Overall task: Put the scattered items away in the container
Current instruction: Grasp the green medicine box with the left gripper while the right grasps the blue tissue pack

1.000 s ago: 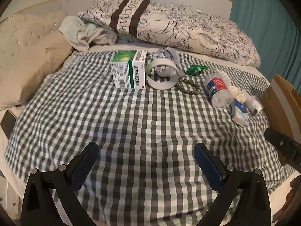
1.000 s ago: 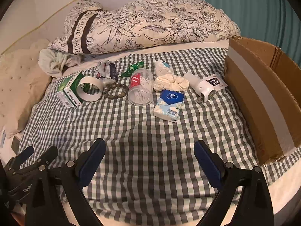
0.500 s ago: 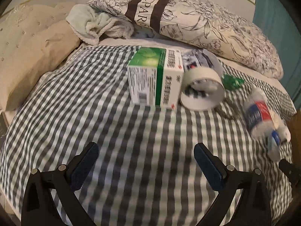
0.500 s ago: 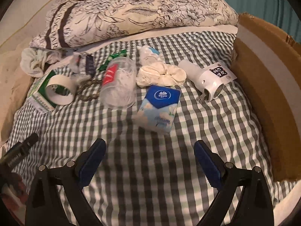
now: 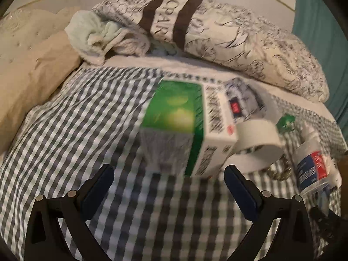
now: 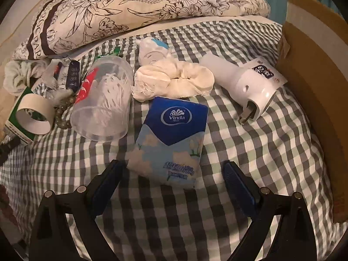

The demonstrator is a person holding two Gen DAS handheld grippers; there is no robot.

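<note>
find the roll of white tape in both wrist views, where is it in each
Left wrist: the tape roll sits right of centre, against the green and white box.
Right wrist: the tape roll is at the far left edge, against the same box.
Shared landmark: the clear cotton swab jar.

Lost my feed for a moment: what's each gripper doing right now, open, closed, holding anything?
Left gripper: open, empty, right in front of the green and white box.
Right gripper: open, empty, at the near end of the blue tissue pack.
</note>
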